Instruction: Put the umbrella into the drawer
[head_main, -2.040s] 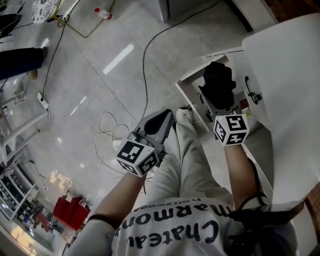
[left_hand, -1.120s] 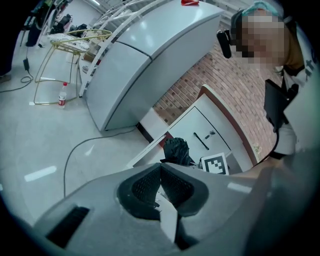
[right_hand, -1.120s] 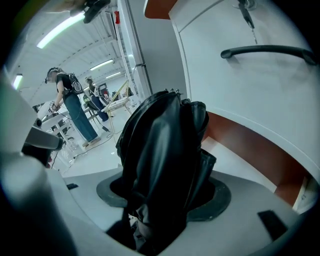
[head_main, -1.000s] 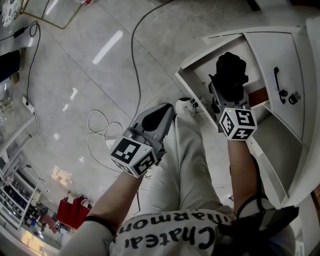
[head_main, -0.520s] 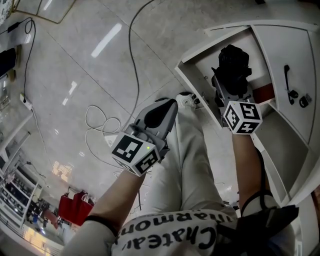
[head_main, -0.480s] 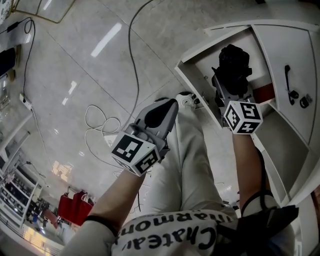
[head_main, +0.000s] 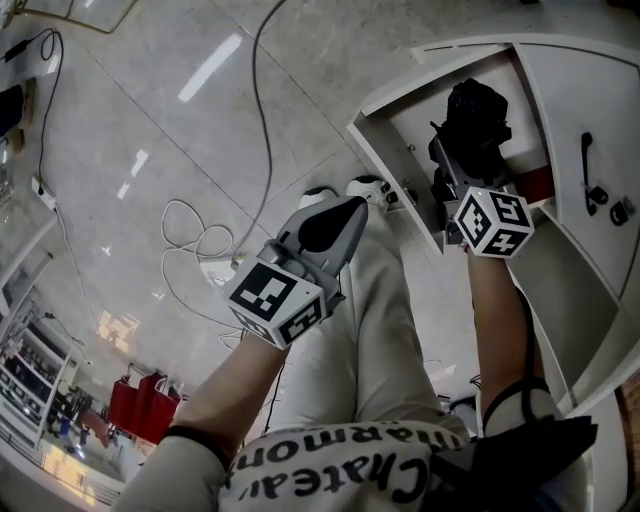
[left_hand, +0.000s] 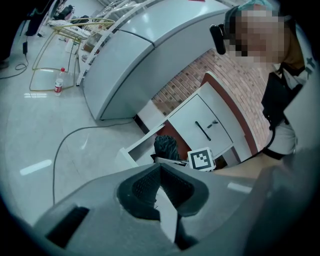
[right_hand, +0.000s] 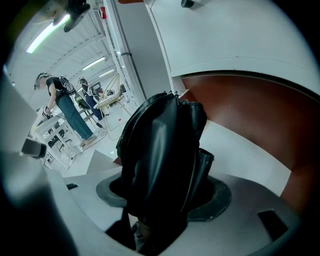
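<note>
Right gripper (head_main: 452, 175): was clamped on the folded black umbrella (head_main: 473, 108), the fabric bundle being pinched between the jaws near its lower end
Umbrella's place: was held over the open white drawer (head_main: 392, 178), inside its outline as seen in the head view; whether the drawer's floor was touched could not be told
Long axis: was carried straight out from the right gripper's jaws, away from the person and toward the drawer's back
Left gripper (head_main: 335, 218): was seen with jaws together and nothing between them, held over the person's leg (head_main: 370, 330), beside the drawer's front and apart from the umbrella
Nearer hand: the right, by which the umbrella was already gripped
Coming move: a lowering into the drawer and a parting of the jaws were judged to be called for, the long axis being laid along the drawer's length
</note>
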